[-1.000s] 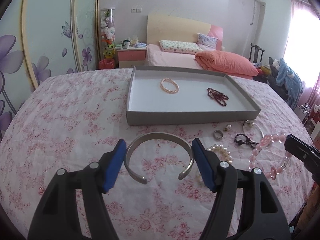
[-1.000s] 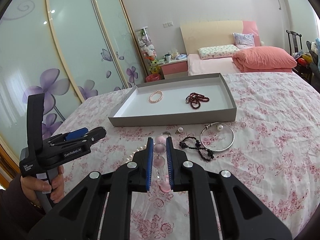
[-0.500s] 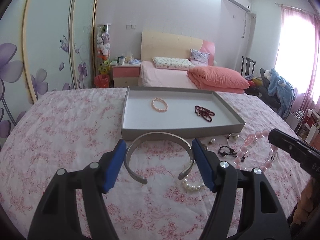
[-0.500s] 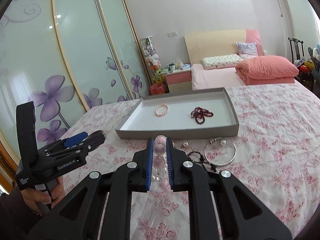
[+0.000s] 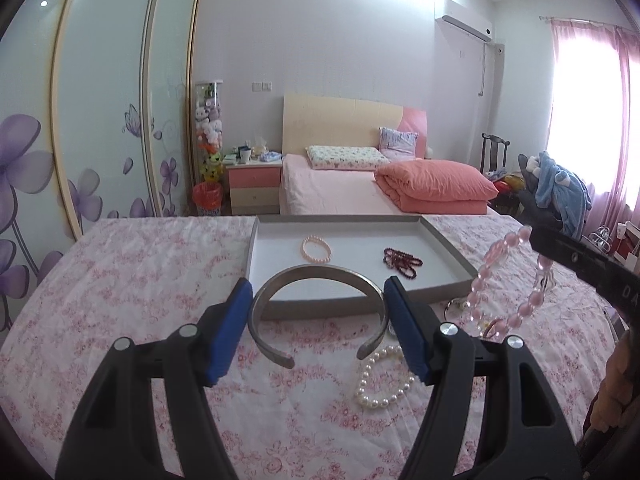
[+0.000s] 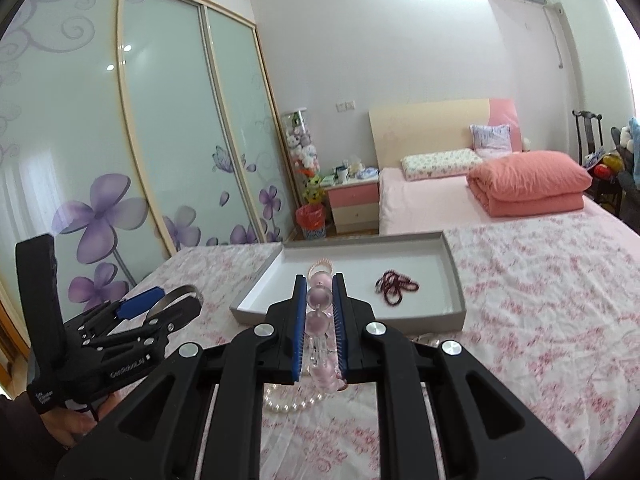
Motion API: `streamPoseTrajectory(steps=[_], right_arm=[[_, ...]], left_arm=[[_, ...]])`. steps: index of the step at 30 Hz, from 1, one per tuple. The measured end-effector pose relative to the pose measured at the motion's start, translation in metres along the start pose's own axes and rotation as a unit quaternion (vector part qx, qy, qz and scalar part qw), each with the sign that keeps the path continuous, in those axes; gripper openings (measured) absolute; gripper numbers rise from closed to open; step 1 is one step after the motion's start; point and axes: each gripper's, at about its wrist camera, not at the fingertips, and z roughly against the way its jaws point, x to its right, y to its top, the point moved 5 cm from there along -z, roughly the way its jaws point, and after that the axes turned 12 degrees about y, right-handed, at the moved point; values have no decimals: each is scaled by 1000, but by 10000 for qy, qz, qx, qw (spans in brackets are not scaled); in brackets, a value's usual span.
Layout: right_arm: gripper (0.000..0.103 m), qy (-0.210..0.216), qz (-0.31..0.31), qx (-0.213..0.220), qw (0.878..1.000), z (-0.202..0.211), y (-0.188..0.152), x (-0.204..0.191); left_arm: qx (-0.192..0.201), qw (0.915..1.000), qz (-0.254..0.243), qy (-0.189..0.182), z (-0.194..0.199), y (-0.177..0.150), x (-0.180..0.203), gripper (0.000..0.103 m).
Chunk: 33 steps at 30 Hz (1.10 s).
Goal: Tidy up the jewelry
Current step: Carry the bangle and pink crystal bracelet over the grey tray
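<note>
My left gripper [image 5: 319,294] is shut on a silver open cuff bangle [image 5: 318,276] and holds it above the floral bedspread, short of the grey tray [image 5: 448,248]. My right gripper [image 6: 320,288] is shut on a pink bead bracelet [image 6: 319,320], which hangs in the air in the left wrist view [image 5: 504,280]. The tray [image 6: 456,280] holds a small pink pearl bracelet [image 5: 316,249] and a dark red bead bracelet [image 5: 402,262]. A white pearl bracelet [image 5: 380,380] lies on the bedspread below my left gripper.
More small jewelry [image 5: 456,306] lies on the bedspread right of the tray, partly hidden. A second bed with an orange quilt [image 5: 436,188], a nightstand [image 5: 254,188] and wardrobe doors [image 5: 100,120] stand behind.
Both grippers have risen off the bedspread with their pieces and moved toward the tray. The cuff and the pink bead bracelet now hang in the air.
</note>
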Motion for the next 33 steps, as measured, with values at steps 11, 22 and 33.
streamPoseTrajectory(steps=[11, 22, 33], right_arm=[[14, -223, 320, 342, 9987, -8, 31, 5], [14, -360, 401, 595, 9968, -31, 54, 13], [14, -441, 176, 411, 9980, -76, 59, 39]], left_arm=[[371, 9990, -84, 229, 0, 25, 6, 66], [664, 9966, -191, 443, -20, 48, 19, 66], [462, 9981, -160, 368, -75, 54, 28, 66]])
